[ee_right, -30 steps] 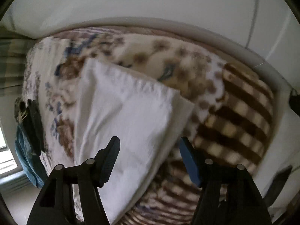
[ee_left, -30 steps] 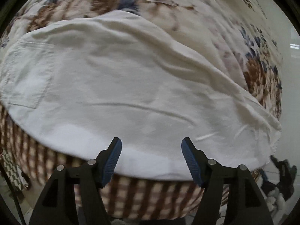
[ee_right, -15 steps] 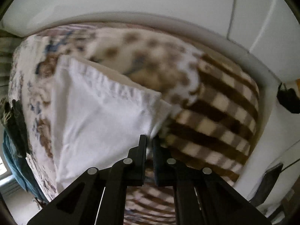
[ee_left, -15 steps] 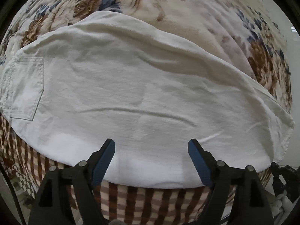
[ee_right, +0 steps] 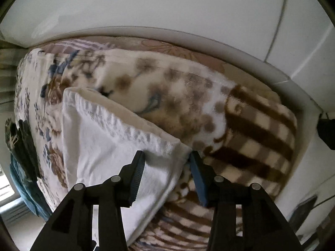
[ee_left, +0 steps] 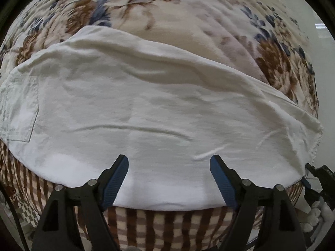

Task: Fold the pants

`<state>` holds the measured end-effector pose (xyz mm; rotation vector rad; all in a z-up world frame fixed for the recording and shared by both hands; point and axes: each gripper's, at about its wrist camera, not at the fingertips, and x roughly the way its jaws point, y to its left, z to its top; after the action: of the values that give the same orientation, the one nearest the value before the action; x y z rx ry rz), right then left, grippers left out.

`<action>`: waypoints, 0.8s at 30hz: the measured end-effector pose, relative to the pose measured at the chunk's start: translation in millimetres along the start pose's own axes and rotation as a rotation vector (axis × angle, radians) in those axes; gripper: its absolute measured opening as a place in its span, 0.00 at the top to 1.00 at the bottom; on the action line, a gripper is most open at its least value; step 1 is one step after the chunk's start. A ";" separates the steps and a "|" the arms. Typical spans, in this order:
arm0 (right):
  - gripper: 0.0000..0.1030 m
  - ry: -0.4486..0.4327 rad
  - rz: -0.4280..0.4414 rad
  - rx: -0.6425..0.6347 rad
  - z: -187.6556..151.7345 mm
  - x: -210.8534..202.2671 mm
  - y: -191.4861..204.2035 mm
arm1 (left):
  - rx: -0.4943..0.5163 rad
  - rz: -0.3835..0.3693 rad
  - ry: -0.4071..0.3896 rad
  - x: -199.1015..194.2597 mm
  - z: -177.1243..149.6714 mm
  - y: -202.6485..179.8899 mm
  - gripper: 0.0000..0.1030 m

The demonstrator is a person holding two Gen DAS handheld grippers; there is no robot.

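One pair of white pants, spread flat across a floral blanket on a bed, near edge over the brown checked border. Just beyond the left gripper, spread wide above that near edge, clear of the cloth. From the right wrist view, same pants seen end-on, puckered hem toward the camera, corner between the fingers of the right gripper. Parted to a middling gap, one blue-padded finger right at the corner of the hem, the other over the white fabric; whether either pad actually touches the cloth, hard to tell.

Half a second back, right fingers pressed nearly together at that same corner; now apart again, cloth lying on the bed. Left gripper wider than a second ago and slightly farther back, with more of the floral blanket showing above the pants. Pants themselves in much the same place.

Folded lengthwise, legs stacked, a long white band running left to right. Patch pocket at the far left end, frayed hem at the far right. Soft creases across the middle, a small raised wrinkle near the right side of the front edge. Two layers visible at the hem end in the right wrist view, lower layer peeking out beyond the upper. Beige wall and a pale bed frame behind the blanket.
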<state>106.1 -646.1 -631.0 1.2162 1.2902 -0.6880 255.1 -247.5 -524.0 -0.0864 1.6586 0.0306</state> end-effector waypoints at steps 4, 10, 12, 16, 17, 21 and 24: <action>0.94 -0.076 -0.012 -0.004 -9.9 -20.8 -8.9 | 0.026 -0.001 -0.003 -0.1 -3.6 -19.8 0.23; 0.76 0.063 0.120 0.006 -16.0 -7.7 -22.0 | 0.026 -0.007 0.014 0.9 -9.6 -21.5 0.23; 0.39 0.066 0.172 0.030 -13.9 -4.0 -25.7 | 0.020 -0.014 0.012 5.0 -7.3 -15.6 0.20; 0.29 0.091 0.321 0.031 -12.3 18.4 -22.8 | 0.017 -0.029 0.011 17.1 5.9 -1.0 0.16; 0.29 0.103 0.321 0.009 -12.3 26.7 -16.3 | 0.015 -0.029 0.011 17.9 7.3 2.2 0.16; 0.49 0.010 0.477 -0.062 -18.1 30.6 12.7 | 0.008 -0.056 0.017 18.9 8.2 15.6 0.16; 0.42 -0.014 0.482 -0.067 -20.1 50.1 20.9 | 0.005 -0.083 0.012 19.3 11.2 31.7 0.16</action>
<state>129.4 -609.8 -669.6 1.3957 0.9460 -0.3000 262.1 -215.9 -545.3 -0.1518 1.6653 -0.0366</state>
